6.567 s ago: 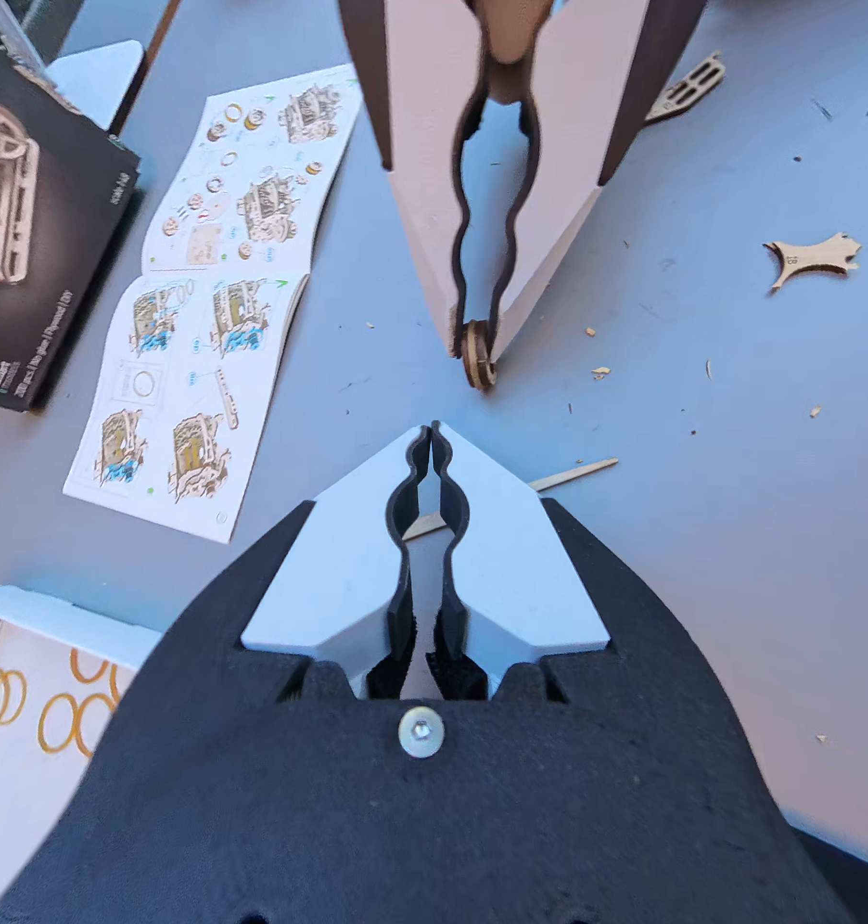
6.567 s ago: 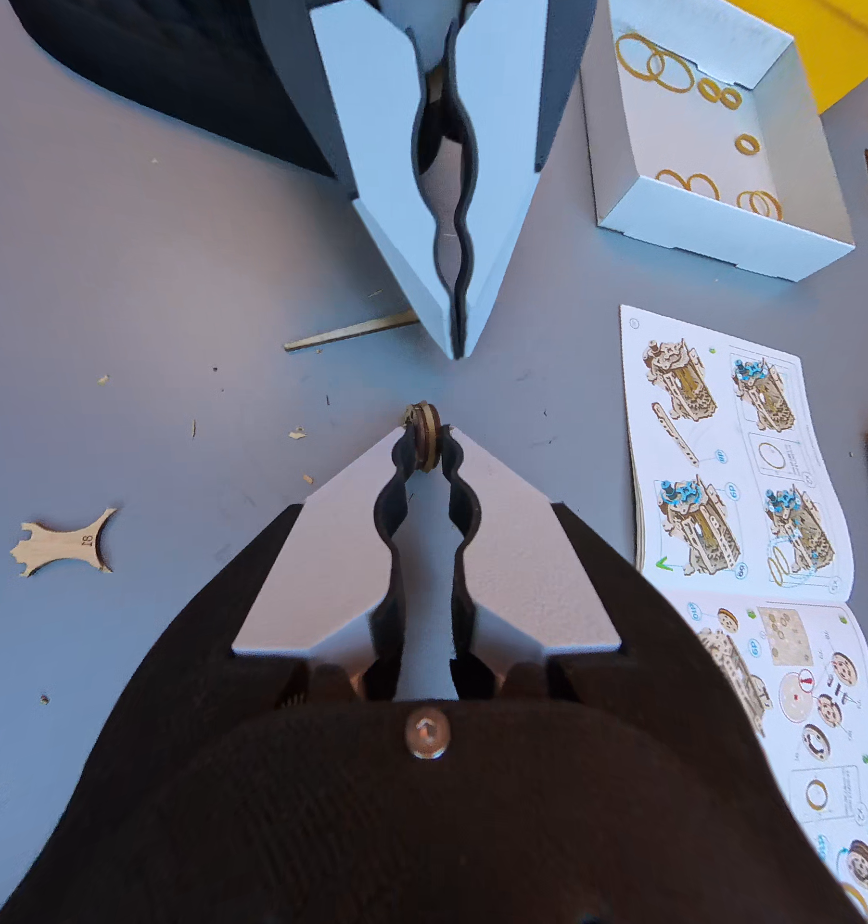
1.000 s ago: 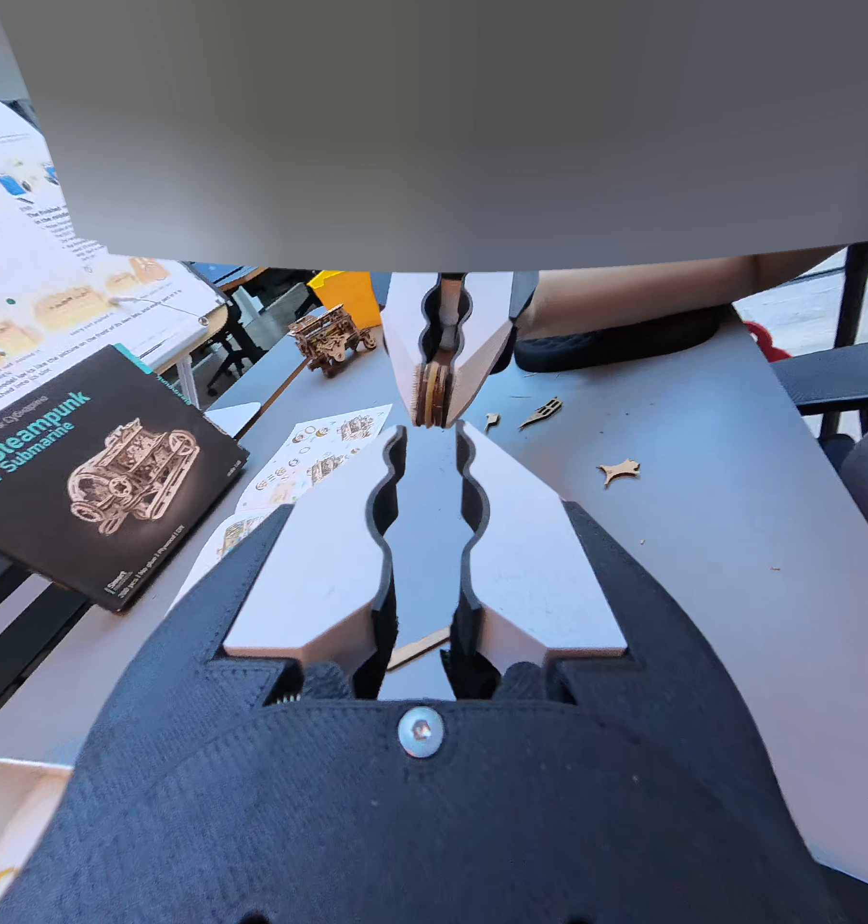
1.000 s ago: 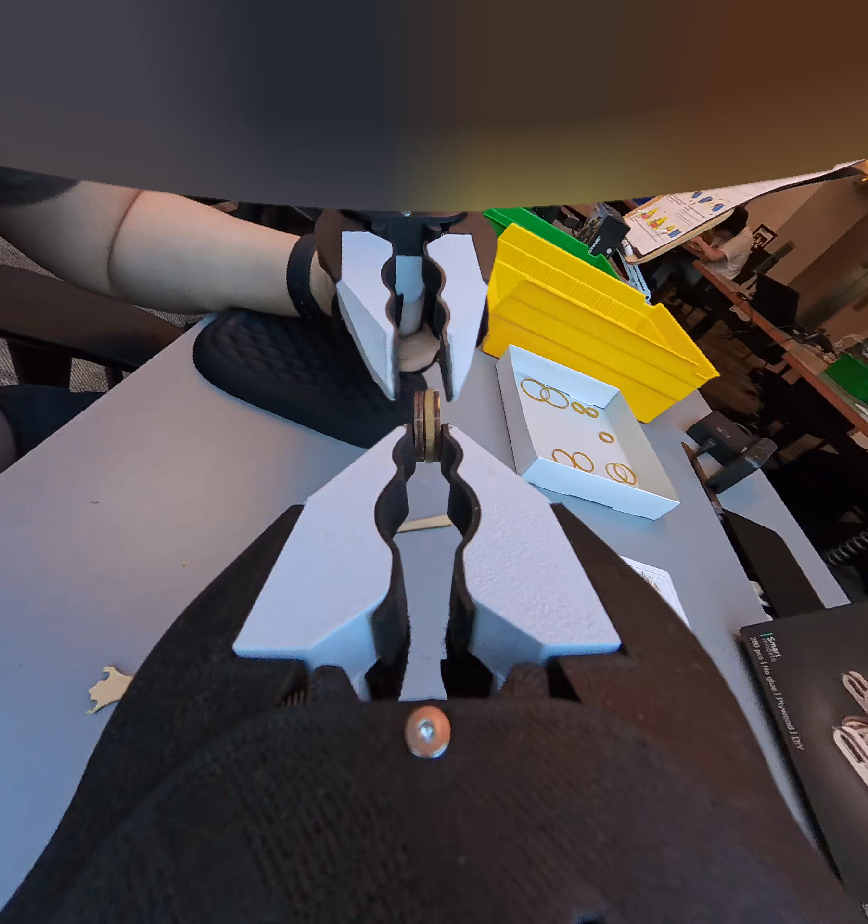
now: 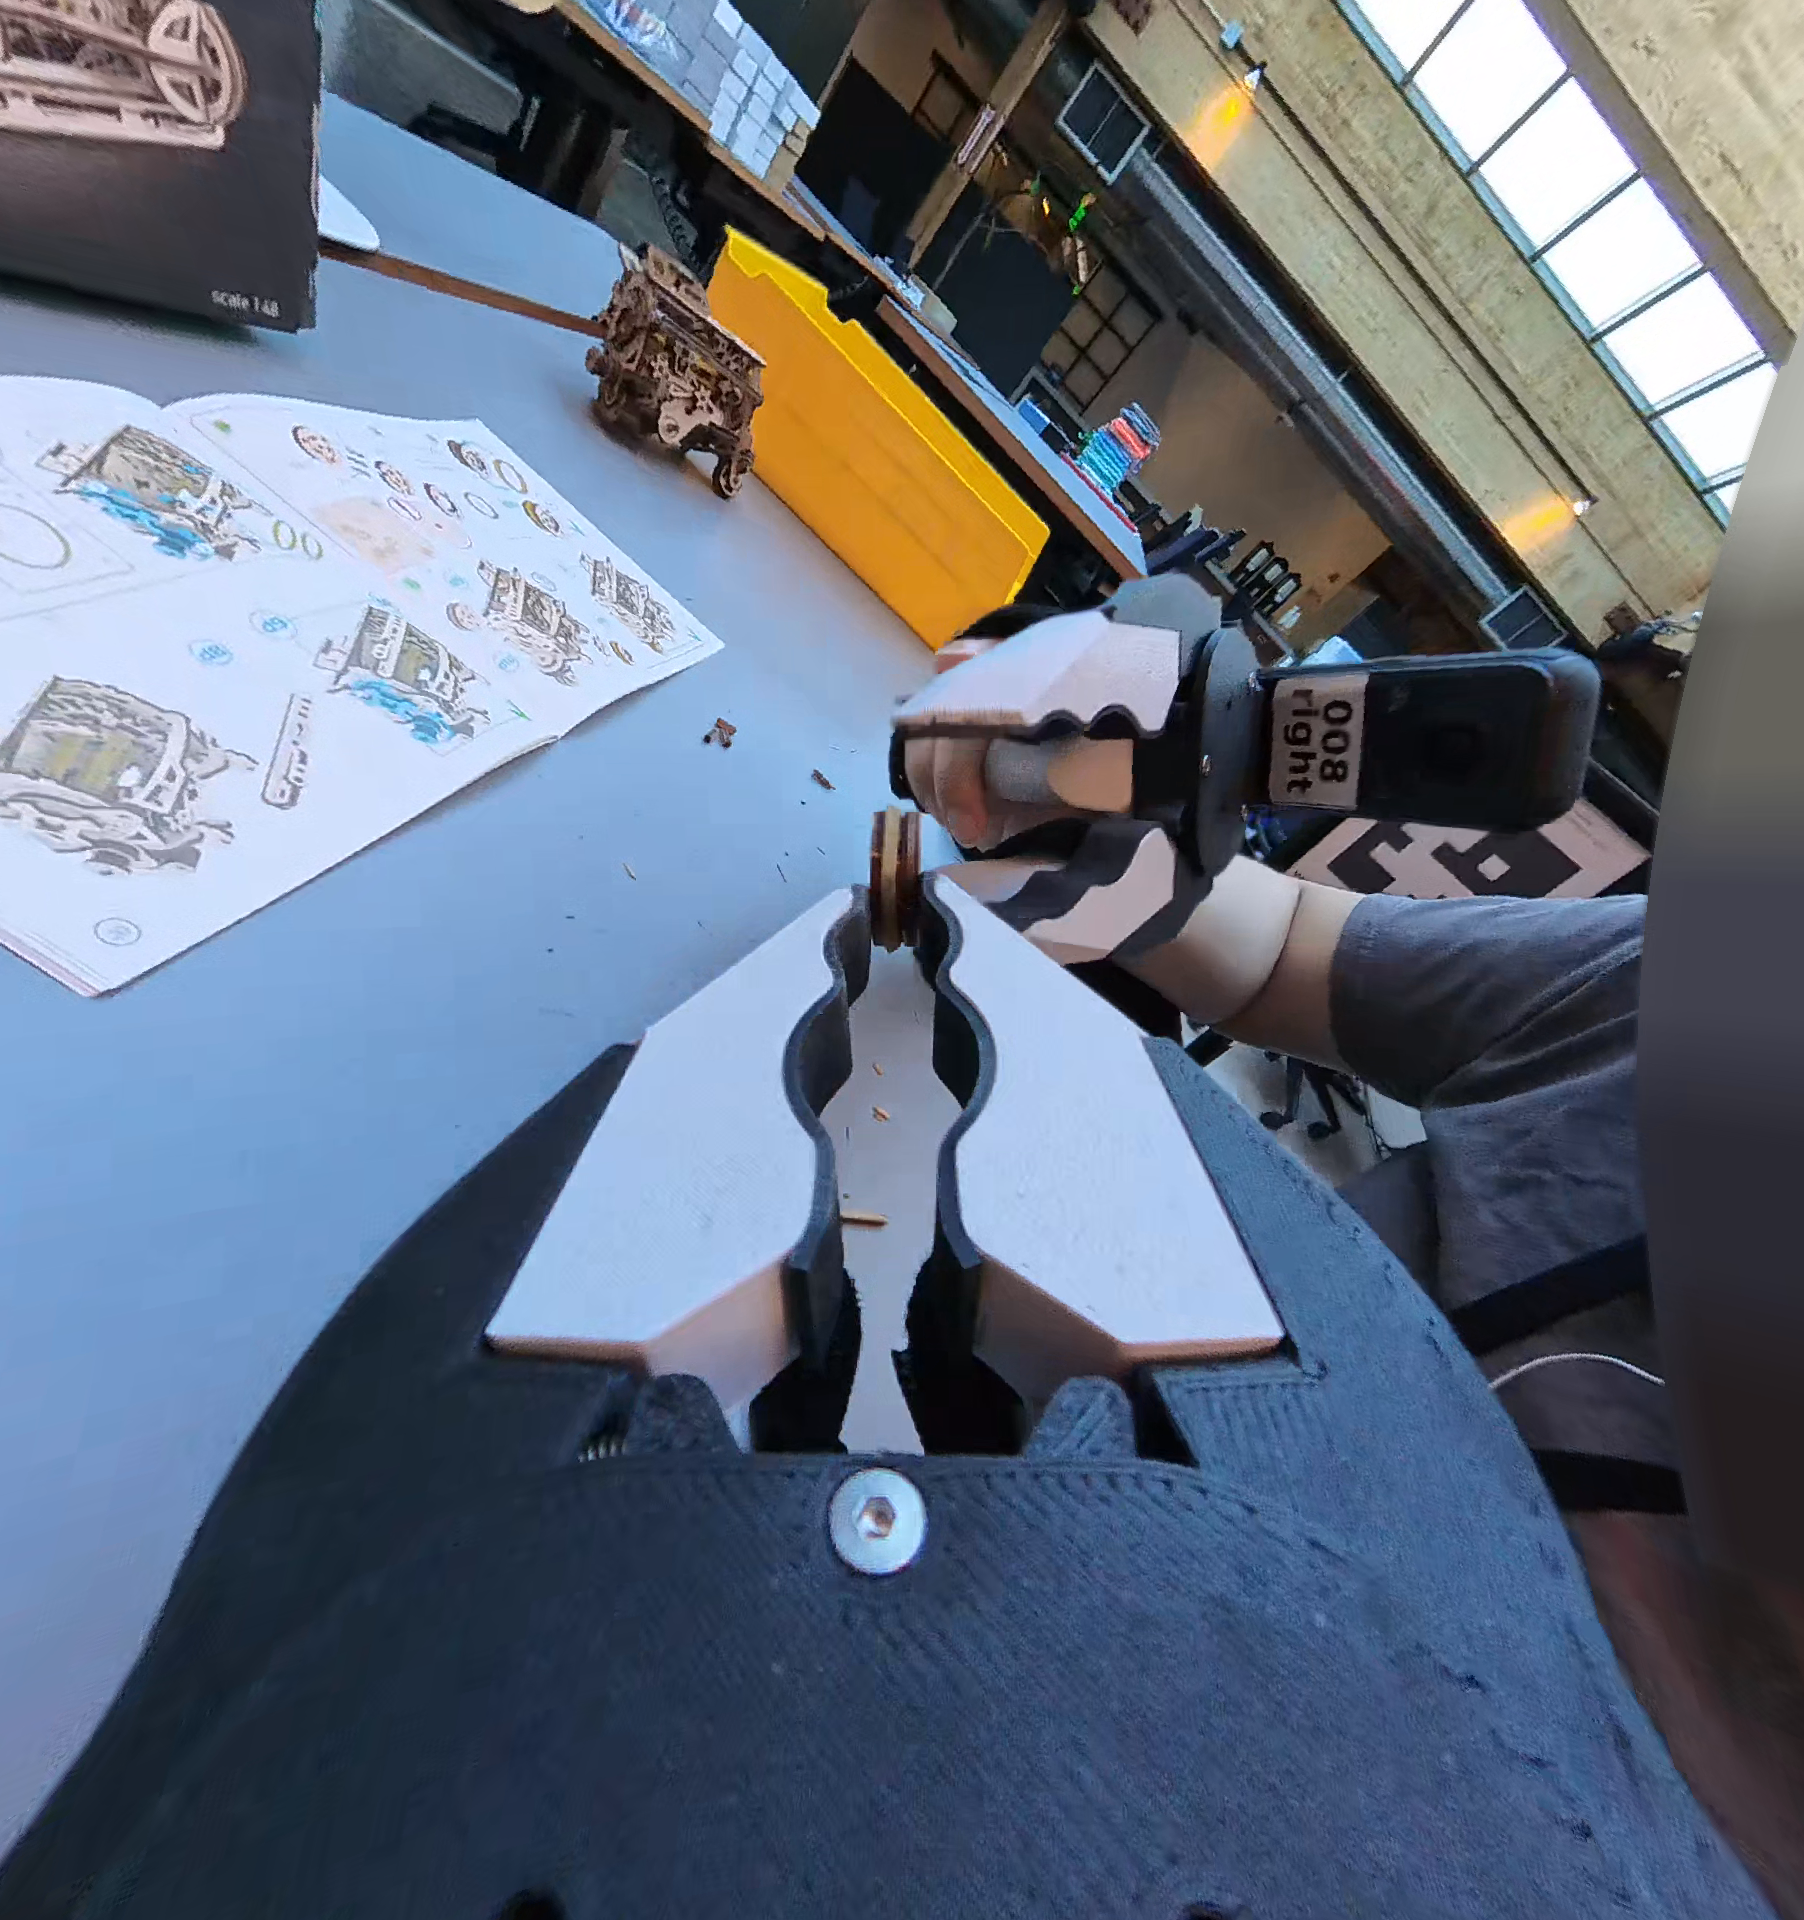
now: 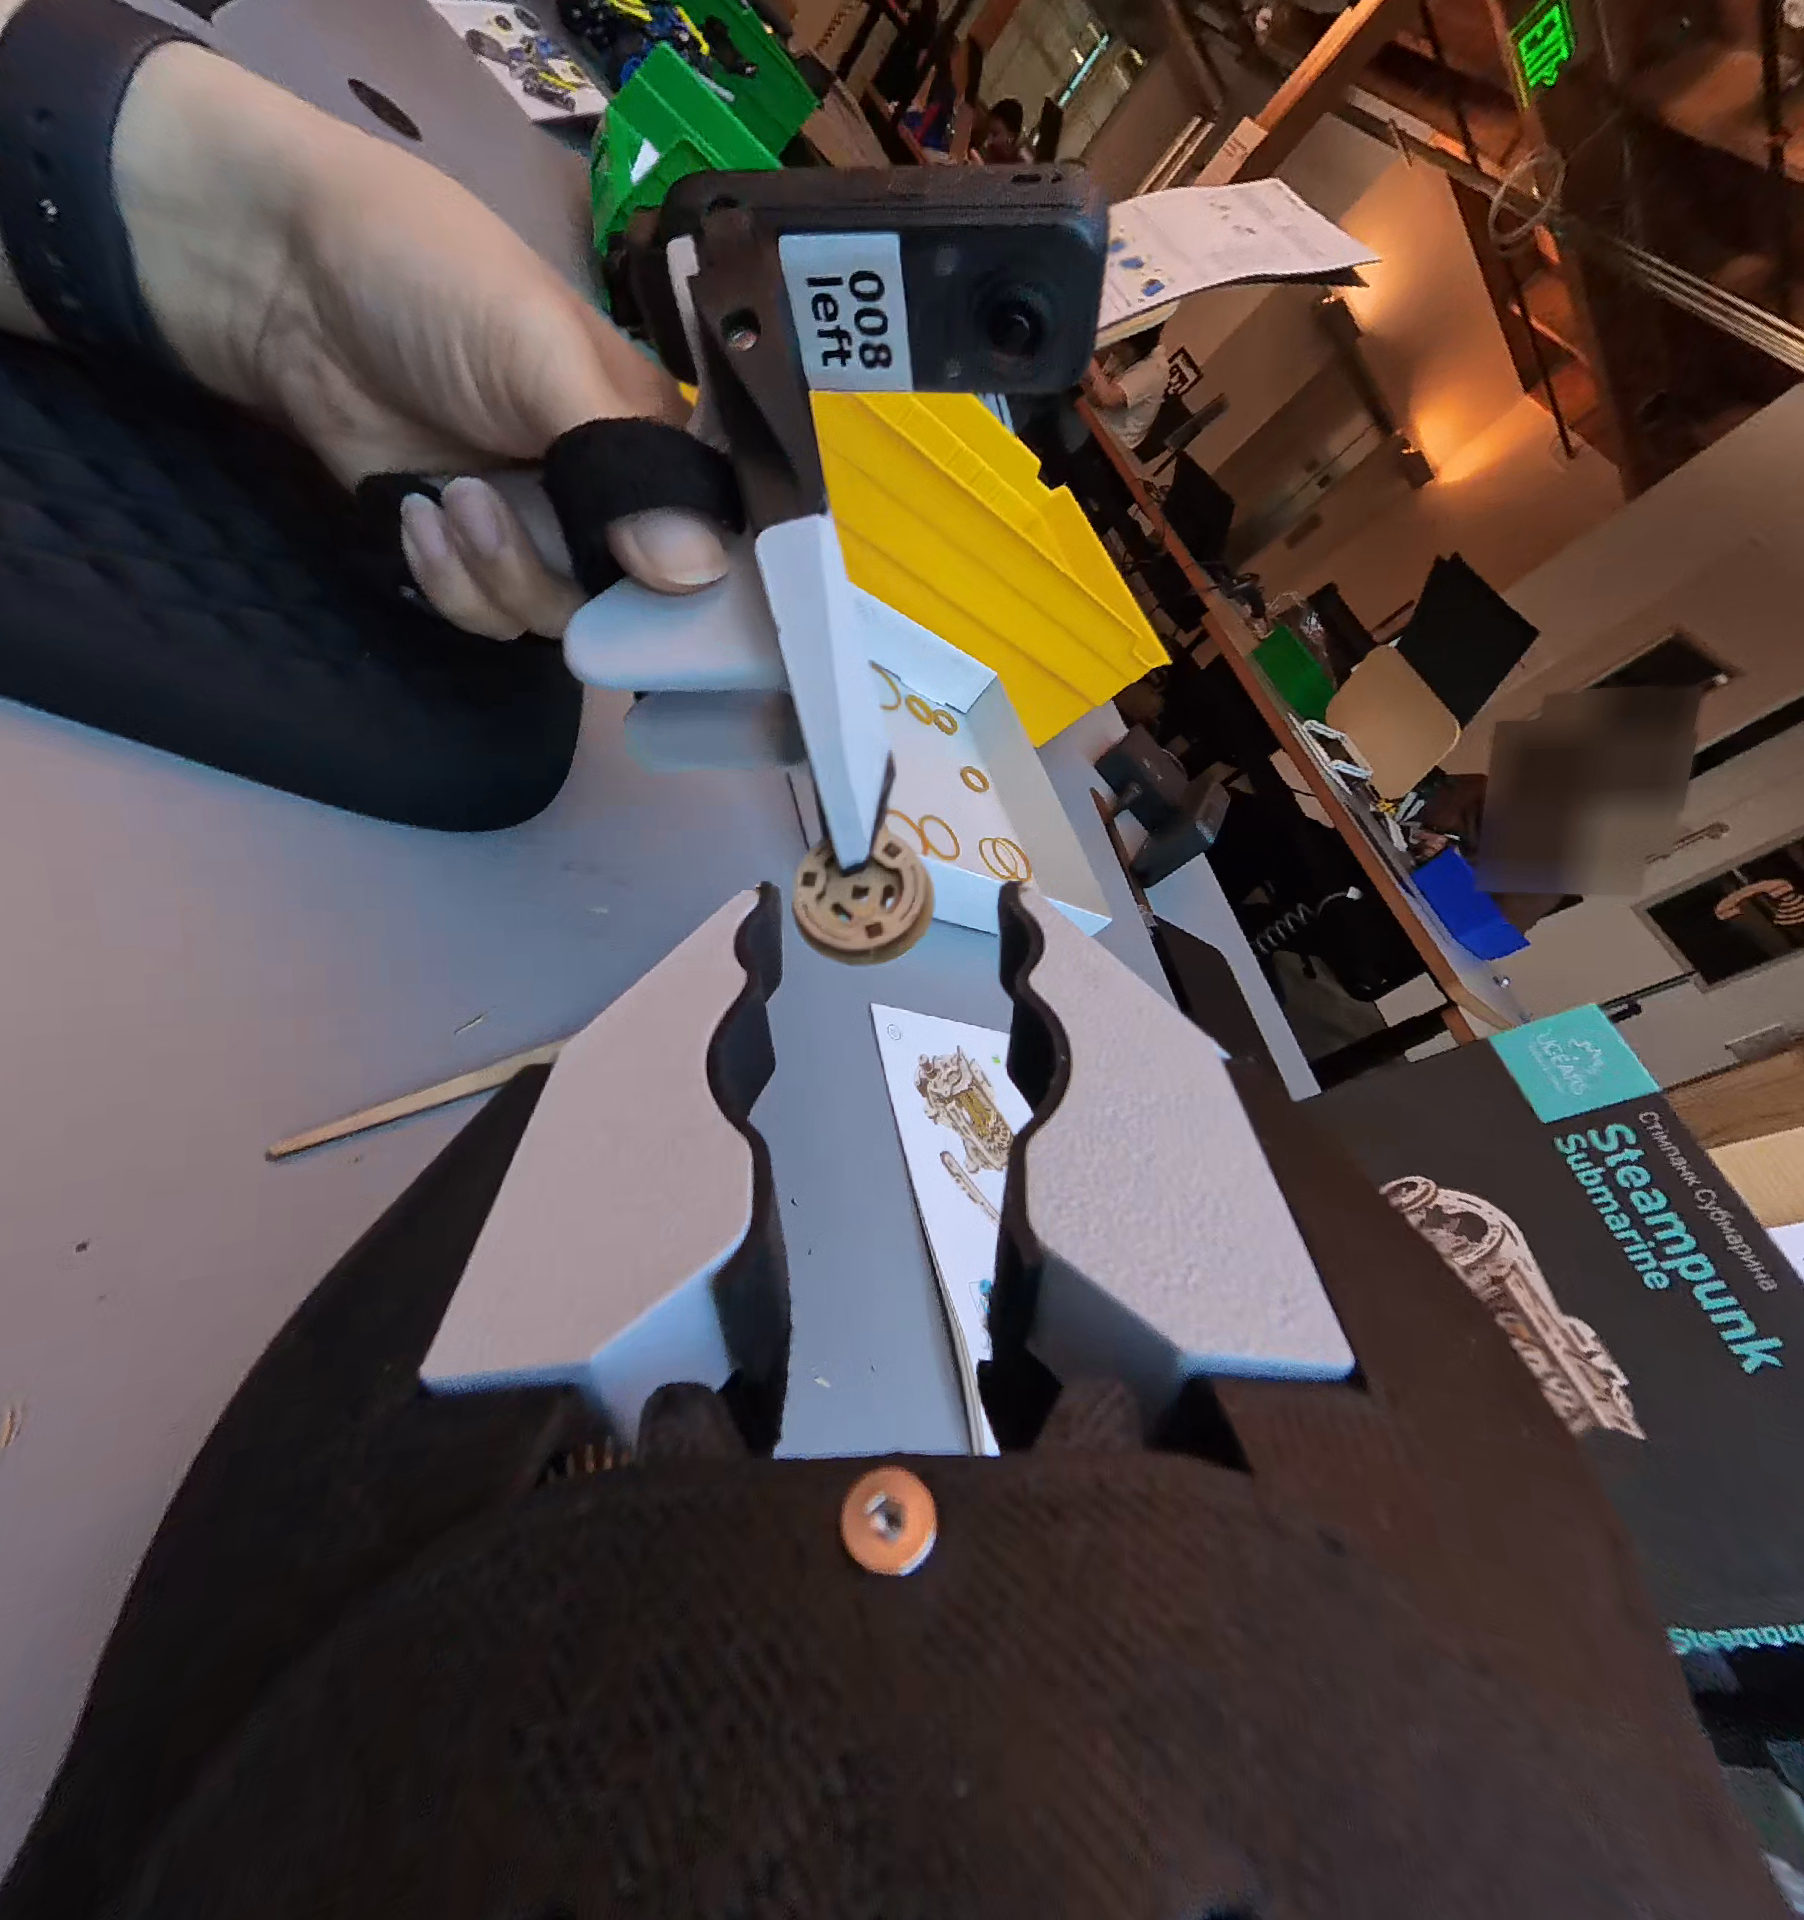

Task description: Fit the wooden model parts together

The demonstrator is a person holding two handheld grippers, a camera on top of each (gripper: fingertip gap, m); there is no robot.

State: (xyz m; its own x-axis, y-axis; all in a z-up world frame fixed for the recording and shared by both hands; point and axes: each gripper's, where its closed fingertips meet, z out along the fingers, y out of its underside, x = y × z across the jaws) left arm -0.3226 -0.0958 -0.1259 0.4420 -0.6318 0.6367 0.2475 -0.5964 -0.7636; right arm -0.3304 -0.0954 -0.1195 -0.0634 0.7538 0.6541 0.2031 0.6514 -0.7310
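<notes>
The small round wooden wheel (image 6: 860, 902), brown with little holes, is up above the grey table (image 5: 254, 1091). The left gripper (image 5: 895, 914) pinches it. The right gripper (image 6: 882, 914) is spread wide, holding nothing.

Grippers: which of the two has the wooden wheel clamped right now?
The left gripper: its jaws are shut on the wooden wheel. The right gripper has its jaws spread, gripping nothing.
</notes>
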